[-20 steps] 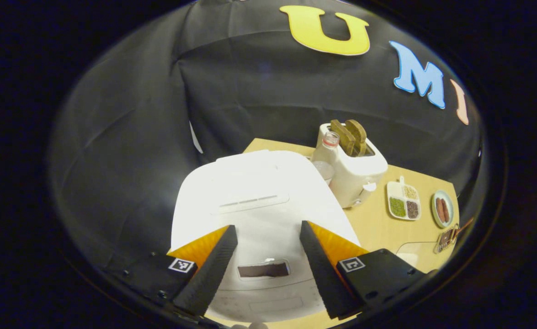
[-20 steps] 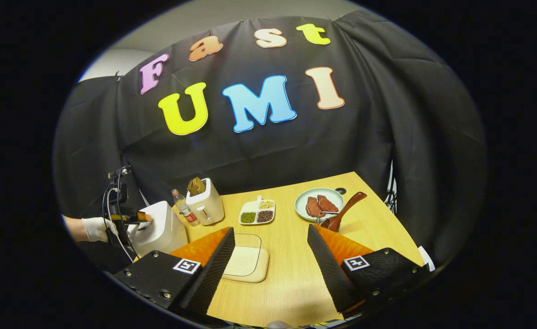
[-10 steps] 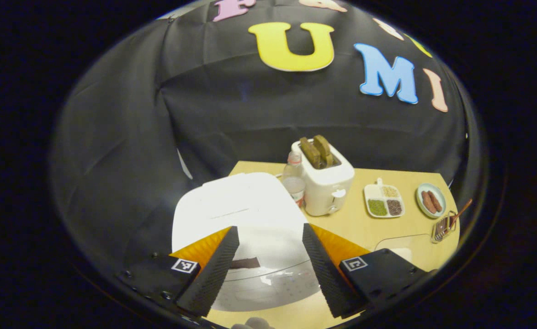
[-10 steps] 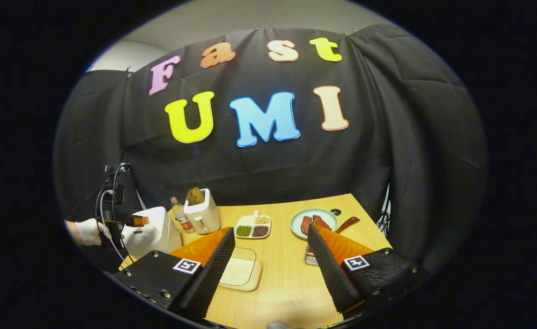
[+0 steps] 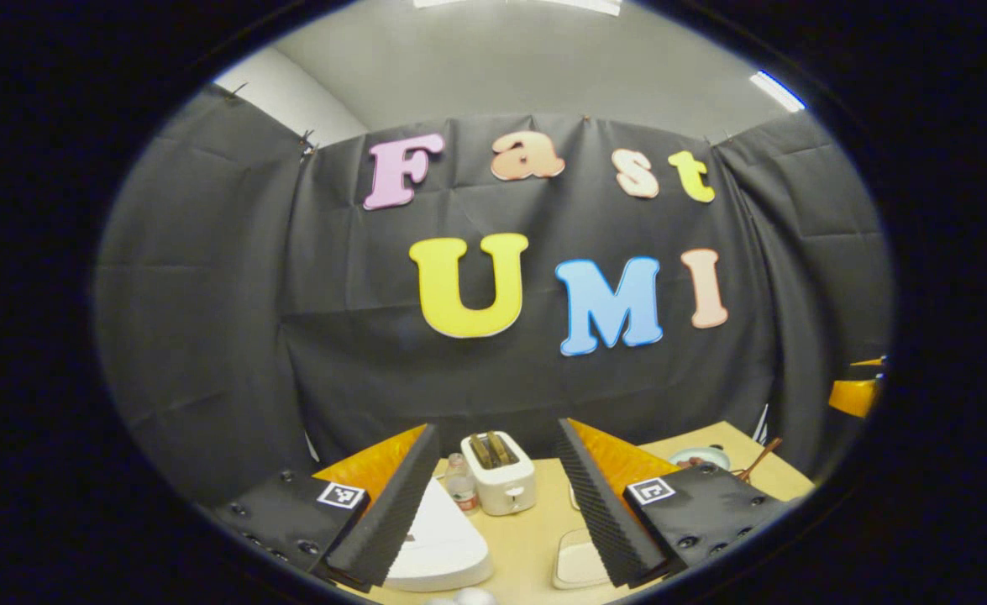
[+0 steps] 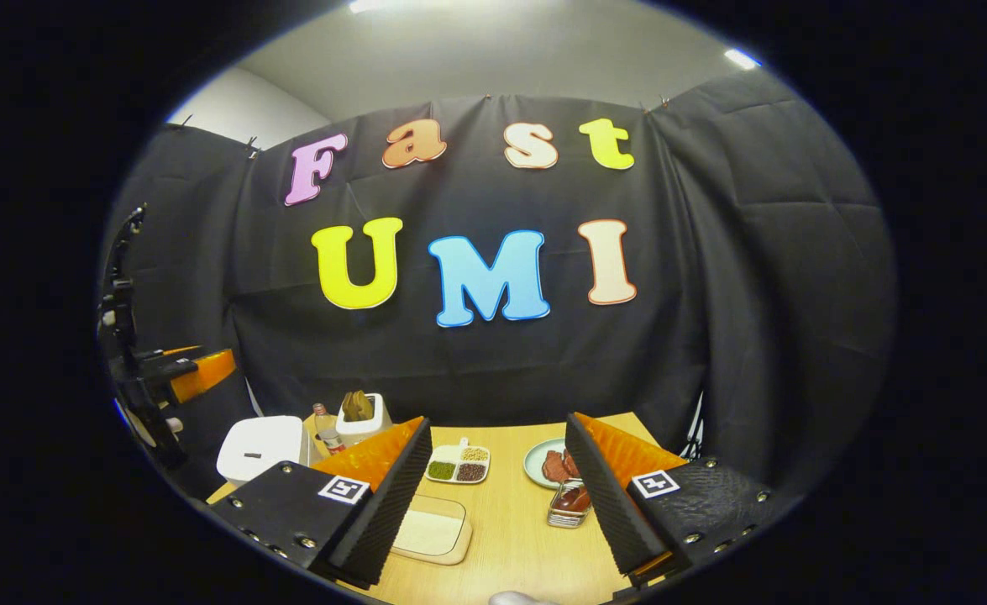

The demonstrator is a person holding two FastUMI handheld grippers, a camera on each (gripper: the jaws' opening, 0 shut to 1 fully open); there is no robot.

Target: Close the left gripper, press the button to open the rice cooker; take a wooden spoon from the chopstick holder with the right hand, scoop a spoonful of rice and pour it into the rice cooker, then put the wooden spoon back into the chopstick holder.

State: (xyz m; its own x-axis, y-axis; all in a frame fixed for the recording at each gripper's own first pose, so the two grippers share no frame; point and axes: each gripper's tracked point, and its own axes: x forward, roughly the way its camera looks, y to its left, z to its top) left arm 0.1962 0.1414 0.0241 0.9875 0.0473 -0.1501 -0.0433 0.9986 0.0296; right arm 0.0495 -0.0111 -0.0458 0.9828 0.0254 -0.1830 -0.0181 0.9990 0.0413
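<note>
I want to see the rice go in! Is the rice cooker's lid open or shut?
Shut. In the right gripper view the rice cooker is a closed white box, its lid lying flat on top with no pot showing.

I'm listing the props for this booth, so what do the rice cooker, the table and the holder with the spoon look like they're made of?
Rice cooker: smooth white shell, probably plastic. Table: pale top with fine straight grain, wood or a wood-look laminate. Holder: thin bars with gaps between, probably metal wire. Spoon: slim brown handle, apparently wood.
</note>
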